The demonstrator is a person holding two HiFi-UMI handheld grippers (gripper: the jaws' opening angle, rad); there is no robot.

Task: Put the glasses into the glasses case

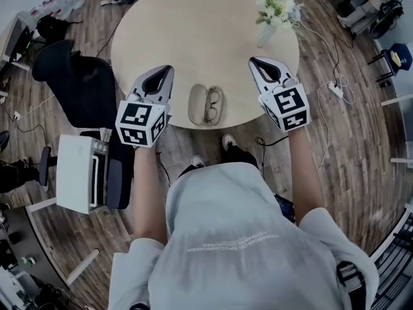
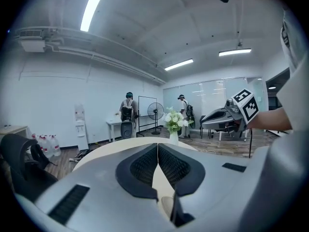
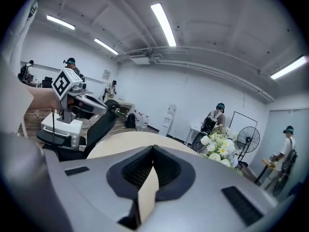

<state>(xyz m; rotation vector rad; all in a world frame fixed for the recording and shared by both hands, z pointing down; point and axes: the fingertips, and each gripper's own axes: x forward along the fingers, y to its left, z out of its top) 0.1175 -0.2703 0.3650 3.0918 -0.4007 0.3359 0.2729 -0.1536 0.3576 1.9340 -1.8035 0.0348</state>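
Observation:
In the head view a cream oval glasses case (image 1: 197, 104) lies shut near the front edge of the round wooden table (image 1: 193, 37). Thin-rimmed glasses (image 1: 213, 104) lie folded right beside it, on its right. My left gripper (image 1: 170, 69) hovers to the left of the case with its jaws shut and nothing between them. My right gripper (image 1: 252, 61) hangs to the right of the glasses, also shut and empty. In the left gripper view the left gripper (image 2: 158, 147) shows its pads meeting. In the right gripper view the right gripper (image 3: 153, 148) is closed the same way.
A vase of white flowers (image 1: 274, 11) stands at the table's far right. A black office chair (image 1: 77, 76) and a white machine (image 1: 80, 173) sit to the left. Cables and a power strip (image 1: 335, 89) lie on the floor at right. Several people stand far off.

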